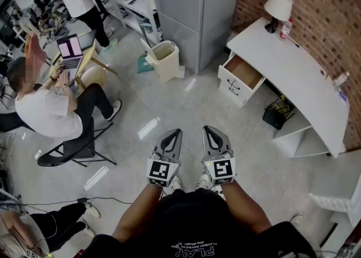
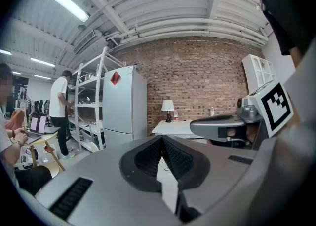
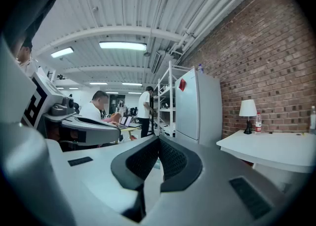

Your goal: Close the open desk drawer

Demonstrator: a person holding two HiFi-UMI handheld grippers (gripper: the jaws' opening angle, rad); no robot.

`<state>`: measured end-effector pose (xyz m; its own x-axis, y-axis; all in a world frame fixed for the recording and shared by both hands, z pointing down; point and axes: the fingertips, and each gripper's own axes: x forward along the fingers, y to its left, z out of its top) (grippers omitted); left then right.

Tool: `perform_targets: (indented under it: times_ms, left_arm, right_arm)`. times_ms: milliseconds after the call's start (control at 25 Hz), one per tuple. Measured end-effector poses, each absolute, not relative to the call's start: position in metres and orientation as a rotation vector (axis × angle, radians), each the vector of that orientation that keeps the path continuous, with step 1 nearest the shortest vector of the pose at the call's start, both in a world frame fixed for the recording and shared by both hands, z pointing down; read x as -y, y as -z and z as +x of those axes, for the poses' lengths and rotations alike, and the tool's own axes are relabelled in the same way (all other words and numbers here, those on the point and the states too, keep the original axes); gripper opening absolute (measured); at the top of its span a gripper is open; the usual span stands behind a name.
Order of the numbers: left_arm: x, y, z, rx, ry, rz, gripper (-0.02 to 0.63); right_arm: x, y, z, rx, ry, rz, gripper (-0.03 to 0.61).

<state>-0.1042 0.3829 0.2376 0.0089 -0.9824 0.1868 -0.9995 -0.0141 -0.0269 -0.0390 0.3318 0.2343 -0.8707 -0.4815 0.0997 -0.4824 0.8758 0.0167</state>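
Note:
The white desk (image 1: 293,65) stands along the brick wall at the right of the head view. Its top drawer (image 1: 241,76) is pulled out, showing a brown empty inside, with handles on the white front. Both grippers hang side by side over the floor, well short of the desk. My left gripper (image 1: 176,133) is shut with nothing between its tips, as the left gripper view (image 2: 161,138) also shows. My right gripper (image 1: 208,129) is shut and empty too, its tips meeting in the right gripper view (image 3: 158,138). The desk (image 3: 276,148) lies ahead to the right there.
A lamp (image 1: 277,8) and a bottle (image 1: 286,28) stand on the desk's far end; a black bag (image 1: 275,116) sits under it. A grey fridge (image 1: 194,9) and a beige bin (image 1: 163,58) stand ahead. A seated person (image 1: 51,105) works at a laptop (image 1: 71,48) at left.

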Motion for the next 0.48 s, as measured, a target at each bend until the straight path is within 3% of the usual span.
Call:
perform_targets:
  times_ms: [480]
  left_arm:
    - [-0.406, -0.232, -0.119, 2.105, -0.195, 2.181, 0.008]
  right_arm:
    - [-0.362, -0.231, -0.049, 2.961, -0.020, 0.770, 0.029]
